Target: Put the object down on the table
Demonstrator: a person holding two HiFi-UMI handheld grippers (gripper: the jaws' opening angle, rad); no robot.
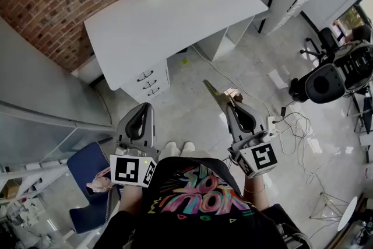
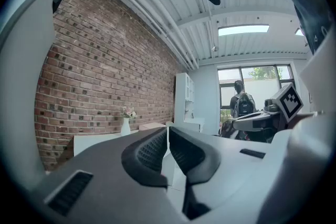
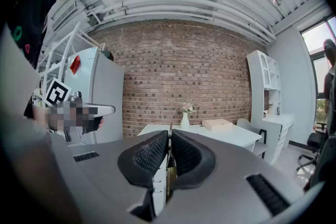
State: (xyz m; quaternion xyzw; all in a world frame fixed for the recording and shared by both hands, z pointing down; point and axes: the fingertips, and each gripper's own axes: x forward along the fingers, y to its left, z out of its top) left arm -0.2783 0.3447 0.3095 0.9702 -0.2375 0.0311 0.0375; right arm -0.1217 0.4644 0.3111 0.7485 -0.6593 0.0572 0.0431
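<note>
The right gripper (image 3: 170, 137) had its jaws pinched on a thin, flat olive-brown object (image 1: 213, 96), which jutted forward over the floor, well apart from the white table (image 1: 175, 26). Beside it, the left gripper (image 2: 168, 136) had its jaws closed together, holding nothing.

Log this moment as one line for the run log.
stage: object not yet down | right tongs: shut on thin flat object | left tongs: shut, empty | table: ahead
</note>
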